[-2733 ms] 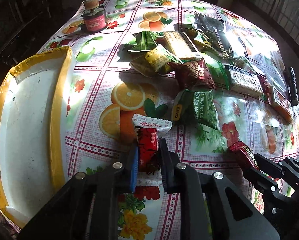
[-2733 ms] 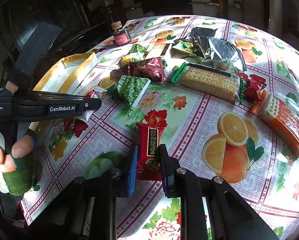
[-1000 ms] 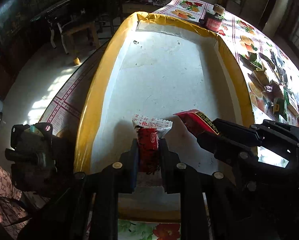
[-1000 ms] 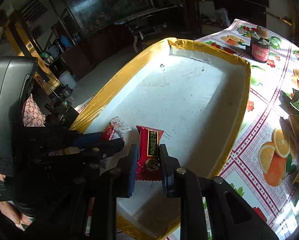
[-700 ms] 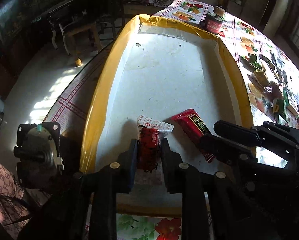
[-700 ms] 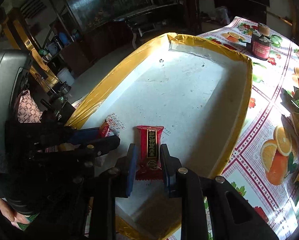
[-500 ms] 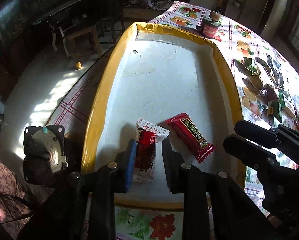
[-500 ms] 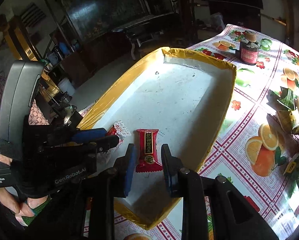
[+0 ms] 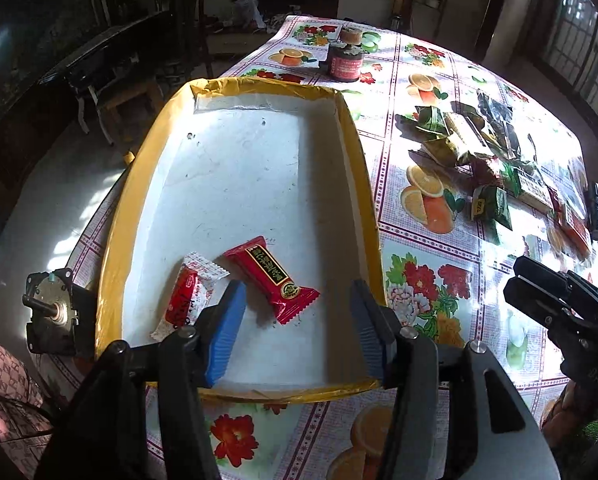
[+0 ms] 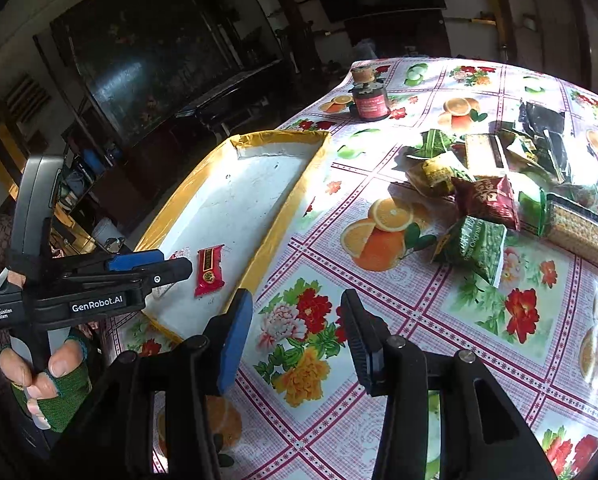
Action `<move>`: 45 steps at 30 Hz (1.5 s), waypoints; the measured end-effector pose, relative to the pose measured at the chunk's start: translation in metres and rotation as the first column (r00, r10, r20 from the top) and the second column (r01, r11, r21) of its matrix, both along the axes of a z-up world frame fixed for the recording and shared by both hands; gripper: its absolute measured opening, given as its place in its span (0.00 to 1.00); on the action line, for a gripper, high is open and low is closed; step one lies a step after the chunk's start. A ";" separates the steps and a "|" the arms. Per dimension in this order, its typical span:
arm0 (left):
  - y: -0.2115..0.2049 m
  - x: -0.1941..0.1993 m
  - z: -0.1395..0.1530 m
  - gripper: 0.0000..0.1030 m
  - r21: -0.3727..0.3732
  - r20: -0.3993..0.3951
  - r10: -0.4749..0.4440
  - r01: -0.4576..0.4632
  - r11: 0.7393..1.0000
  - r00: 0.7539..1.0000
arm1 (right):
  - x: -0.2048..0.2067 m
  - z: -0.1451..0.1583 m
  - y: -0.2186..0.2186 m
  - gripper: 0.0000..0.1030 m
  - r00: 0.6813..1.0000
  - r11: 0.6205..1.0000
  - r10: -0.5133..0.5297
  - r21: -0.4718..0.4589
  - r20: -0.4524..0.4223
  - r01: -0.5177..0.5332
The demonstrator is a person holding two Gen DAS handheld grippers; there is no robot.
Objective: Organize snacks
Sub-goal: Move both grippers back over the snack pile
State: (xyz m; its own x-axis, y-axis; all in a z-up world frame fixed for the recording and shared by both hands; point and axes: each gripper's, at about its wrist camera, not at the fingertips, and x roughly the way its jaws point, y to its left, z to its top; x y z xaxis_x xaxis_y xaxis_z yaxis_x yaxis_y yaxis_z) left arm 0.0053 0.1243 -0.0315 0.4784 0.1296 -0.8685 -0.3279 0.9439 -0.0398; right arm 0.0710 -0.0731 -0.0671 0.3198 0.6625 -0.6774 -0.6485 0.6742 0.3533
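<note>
A white tray with a yellow rim (image 9: 363,168) (image 10: 295,196) lies at the table's left edge. Inside its near end lie a red snack bar (image 9: 273,278) (image 10: 209,270) and a red-and-white candy packet (image 9: 189,296). My left gripper (image 9: 297,320) is open and empty, just above the tray's near end. It also shows in the right wrist view (image 10: 171,266). My right gripper (image 10: 297,332) is open and empty above the flowered tablecloth, right of the tray. It also shows in the left wrist view (image 9: 517,280). A pile of snack packets (image 10: 495,188) (image 9: 483,152) lies further right.
A dark red jar (image 9: 345,62) (image 10: 370,104) stands beyond the tray's far end. A black pen (image 9: 595,210) lies at the table's right side. A small motor (image 9: 53,312) sits left of the tray. Dark furniture stands beyond the table's left edge.
Both grippers opened and let go of their snacks, which now lie in the tray. Both pulled back; the right gripper swung right, over the tablecloth.
</note>
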 end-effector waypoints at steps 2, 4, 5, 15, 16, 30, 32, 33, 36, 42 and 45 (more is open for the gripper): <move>-0.015 0.005 0.001 0.57 0.002 0.001 -0.030 0.030 1.000 1.000 | 0.004 -0.004 -0.024 0.46 0.998 0.998 -0.055 0.007 -0.014 0.055; -0.030 0.009 0.002 0.58 -0.002 0.001 -0.061 0.061 0.998 0.998 | 0.006 -0.007 -0.044 0.46 0.995 0.995 -0.098 0.016 -0.025 0.099; -0.038 0.011 0.002 0.59 -0.002 0.000 -0.075 0.075 0.997 0.997 | 0.007 -0.008 -0.055 0.47 0.992 0.992 -0.121 0.019 -0.029 0.122; -0.092 0.037 0.002 0.63 -0.015 -0.015 -0.171 0.170 0.985 0.985 | 0.014 -0.016 -0.118 0.54 0.968 0.968 -0.245 0.043 -0.052 0.247; -0.096 0.040 0.001 0.63 -0.017 -0.018 -0.176 0.176 0.984 0.984 | 0.016 -0.016 -0.122 0.54 0.965 0.965 -0.254 0.046 -0.056 0.257; -0.126 0.094 -0.015 0.65 -0.062 -0.055 -0.242 0.239 0.969 0.969 | 0.048 -0.012 -0.136 0.61 0.969 0.969 -0.248 0.007 -0.016 0.248; -0.129 0.105 -0.017 0.65 -0.049 -0.061 -0.255 0.253 0.966 0.965 | 0.061 -0.009 -0.127 0.63 0.976 0.975 -0.216 -0.053 0.026 0.218; -0.130 0.111 -0.018 0.65 -0.047 -0.064 -0.271 0.269 0.962 0.960 | 0.067 -0.007 -0.123 0.63 0.979 0.975 -0.200 -0.088 0.051 0.204; -0.129 0.126 -0.021 0.65 -0.035 -0.075 -0.282 0.280 0.959 0.957 | 0.086 -0.002 -0.113 0.63 0.985 0.975 -0.141 -0.156 0.102 0.156; -0.133 0.157 -0.022 0.67 -0.046 -0.068 -0.324 0.322 0.946 0.944 | 0.129 0.001 -0.106 0.64 0.985 0.971 -0.102 -0.199 0.140 0.129; -0.138 0.173 -0.027 0.67 -0.060 -0.074 -0.335 0.331 0.942 0.939 | 0.148 0.000 -0.100 0.64 0.986 0.972 -0.092 -0.205 0.140 0.119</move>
State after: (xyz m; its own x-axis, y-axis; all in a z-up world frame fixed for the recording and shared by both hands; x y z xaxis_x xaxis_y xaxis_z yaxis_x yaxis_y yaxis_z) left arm 0.1781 -0.0137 -0.0586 0.4142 -0.0660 -0.9078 0.0007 0.9974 -0.0722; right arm 0.2195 -0.1734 -0.0667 0.4741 0.4663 -0.7468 -0.6004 0.7916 0.1131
